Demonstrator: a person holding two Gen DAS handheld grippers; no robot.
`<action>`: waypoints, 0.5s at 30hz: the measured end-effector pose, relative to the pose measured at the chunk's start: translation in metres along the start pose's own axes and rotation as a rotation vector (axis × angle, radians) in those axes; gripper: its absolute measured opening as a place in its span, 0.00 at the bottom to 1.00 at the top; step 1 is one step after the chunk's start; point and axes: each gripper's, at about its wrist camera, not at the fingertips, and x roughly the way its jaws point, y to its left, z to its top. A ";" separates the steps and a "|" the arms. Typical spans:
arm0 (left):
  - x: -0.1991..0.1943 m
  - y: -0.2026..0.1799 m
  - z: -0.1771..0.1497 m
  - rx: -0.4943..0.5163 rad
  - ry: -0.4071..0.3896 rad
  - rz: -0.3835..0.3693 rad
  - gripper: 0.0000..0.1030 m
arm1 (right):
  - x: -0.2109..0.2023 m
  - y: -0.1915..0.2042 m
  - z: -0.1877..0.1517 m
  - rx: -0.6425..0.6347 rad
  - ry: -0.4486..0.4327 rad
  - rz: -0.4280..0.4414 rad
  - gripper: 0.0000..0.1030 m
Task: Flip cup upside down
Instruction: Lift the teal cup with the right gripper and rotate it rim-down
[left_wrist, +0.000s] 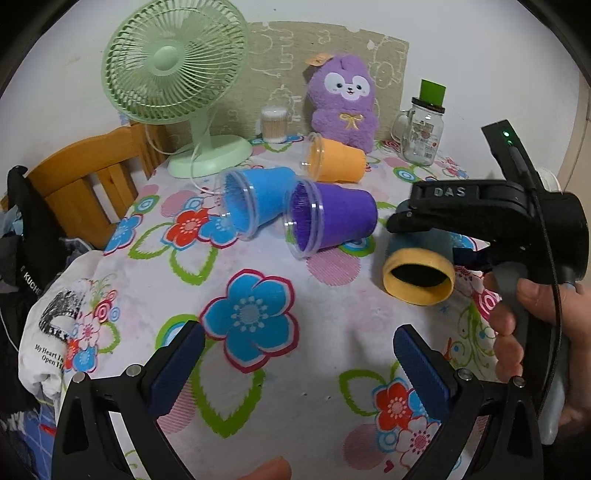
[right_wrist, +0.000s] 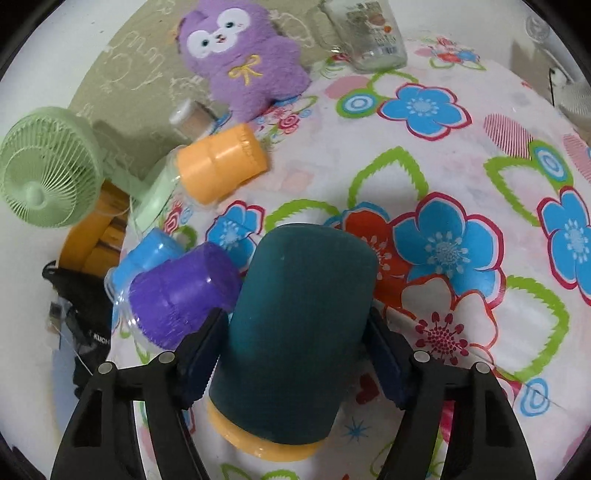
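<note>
A dark teal cup with a yellow rim (right_wrist: 299, 332) lies tipped on the flowered tablecloth, its mouth toward the table's near side. My right gripper (right_wrist: 295, 354) is shut on it, one blue pad on each side of its body. In the left wrist view the same cup (left_wrist: 419, 273) shows under the right gripper's black body (left_wrist: 491, 218). A purple cup (left_wrist: 328, 221), a blue cup (left_wrist: 255, 203) and an orange cup (left_wrist: 336, 158) lie on their sides behind. My left gripper (left_wrist: 299, 369) is open and empty above the cloth, near the front.
A green desk fan (left_wrist: 173, 74), a purple plush toy (left_wrist: 343, 99), a cotton-swab jar (left_wrist: 275, 123) and a glass mug jar (left_wrist: 423, 129) stand along the back. A wooden chair (left_wrist: 92, 173) with dark clothes stands at the left edge of the table (left_wrist: 332, 387).
</note>
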 end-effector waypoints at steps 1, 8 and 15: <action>-0.002 0.003 -0.001 -0.009 -0.003 0.000 1.00 | -0.004 0.002 -0.003 -0.013 -0.007 0.007 0.72; -0.032 0.023 -0.013 -0.069 -0.037 -0.002 1.00 | -0.050 0.021 -0.019 -0.085 -0.043 0.103 0.68; -0.070 0.045 -0.029 -0.128 -0.085 0.001 1.00 | -0.113 0.042 -0.049 -0.184 -0.057 0.215 0.67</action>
